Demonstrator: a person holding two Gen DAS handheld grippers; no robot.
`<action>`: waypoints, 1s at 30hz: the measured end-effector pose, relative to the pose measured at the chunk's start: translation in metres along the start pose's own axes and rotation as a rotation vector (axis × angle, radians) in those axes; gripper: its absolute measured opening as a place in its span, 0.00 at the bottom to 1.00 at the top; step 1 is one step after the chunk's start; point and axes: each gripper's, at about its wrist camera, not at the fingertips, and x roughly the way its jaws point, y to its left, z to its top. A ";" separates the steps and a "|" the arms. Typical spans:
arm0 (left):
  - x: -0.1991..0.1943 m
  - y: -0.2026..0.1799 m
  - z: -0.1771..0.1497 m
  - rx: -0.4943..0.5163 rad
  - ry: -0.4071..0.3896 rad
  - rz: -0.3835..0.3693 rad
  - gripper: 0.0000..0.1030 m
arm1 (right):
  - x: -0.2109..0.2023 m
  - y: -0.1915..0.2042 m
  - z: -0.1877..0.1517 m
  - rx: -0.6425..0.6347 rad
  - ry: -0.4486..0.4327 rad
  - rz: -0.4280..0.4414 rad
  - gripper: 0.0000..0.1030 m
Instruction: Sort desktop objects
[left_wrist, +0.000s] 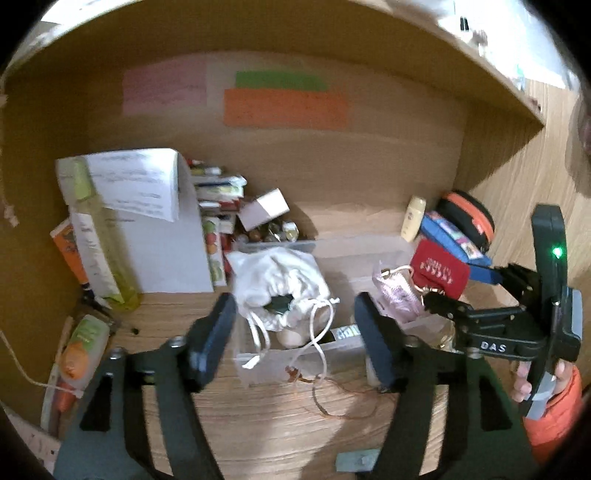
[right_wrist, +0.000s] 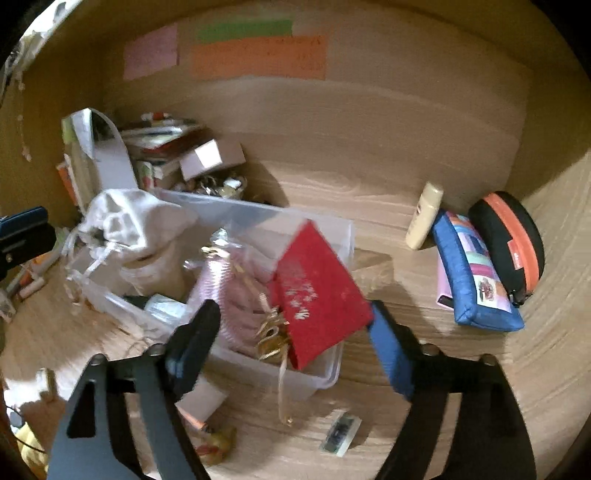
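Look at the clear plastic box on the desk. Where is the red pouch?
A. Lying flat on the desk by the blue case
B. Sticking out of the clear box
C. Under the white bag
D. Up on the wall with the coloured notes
B: the red pouch leans tilted out of the clear box, beside a pink bag.

Left gripper: black linkage arms, silver pivot screws, dark flat pads. Right gripper: same black frame, blue pad on one finger, dark pad on other. Seen from left wrist: right unit body black, white "DAS" lettering, green LED lit, grey handle part. Orange puffy sleeve.
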 end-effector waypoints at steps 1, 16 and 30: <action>-0.005 0.002 0.000 -0.003 -0.010 0.003 0.70 | -0.005 0.002 0.000 -0.002 -0.010 -0.001 0.78; -0.034 0.043 -0.052 -0.017 0.085 0.115 0.82 | -0.056 0.029 -0.033 -0.064 -0.055 -0.013 0.82; -0.022 0.038 -0.133 0.033 0.291 0.057 0.82 | -0.042 0.049 -0.084 -0.054 0.068 0.035 0.82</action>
